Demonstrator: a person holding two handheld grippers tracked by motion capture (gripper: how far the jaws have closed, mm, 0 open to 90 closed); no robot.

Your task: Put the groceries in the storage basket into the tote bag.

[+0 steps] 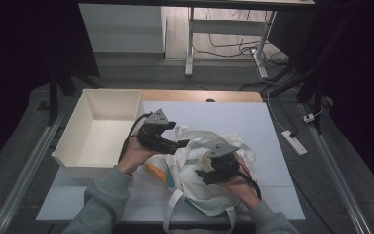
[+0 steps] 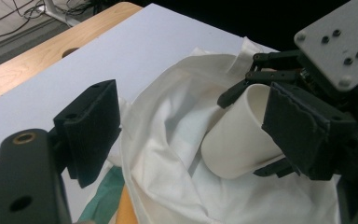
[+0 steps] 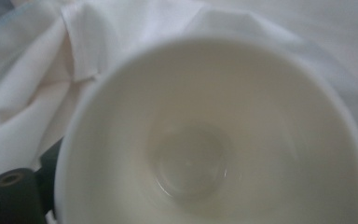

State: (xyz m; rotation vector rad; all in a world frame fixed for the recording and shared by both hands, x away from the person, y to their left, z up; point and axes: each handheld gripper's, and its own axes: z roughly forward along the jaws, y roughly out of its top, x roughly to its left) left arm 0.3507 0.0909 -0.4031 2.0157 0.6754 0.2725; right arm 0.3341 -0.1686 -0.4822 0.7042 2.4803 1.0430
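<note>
**Paper cup going into the tote bag**

White paper cup [image 2: 237, 140] tilted over the white canvas tote bag [image 2: 177, 135], mouth toward the right gripper [image 1: 213, 171], rim pinched between its jaws. Left gripper [image 1: 173, 145] just left, jaws parted around the bag's edge, grip there impossible to tell. Probably mid-insertion. Next: widen the opening, slide cup inside. Cardboard box [image 1: 73, 141] far left on the table [image 1: 272, 146].

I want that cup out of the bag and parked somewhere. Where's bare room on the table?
Bare mat lies beyond the white bag and to its right. The white bin on the left is empty. It is crowded around the bag, where both grippers and the cup meet.
</note>
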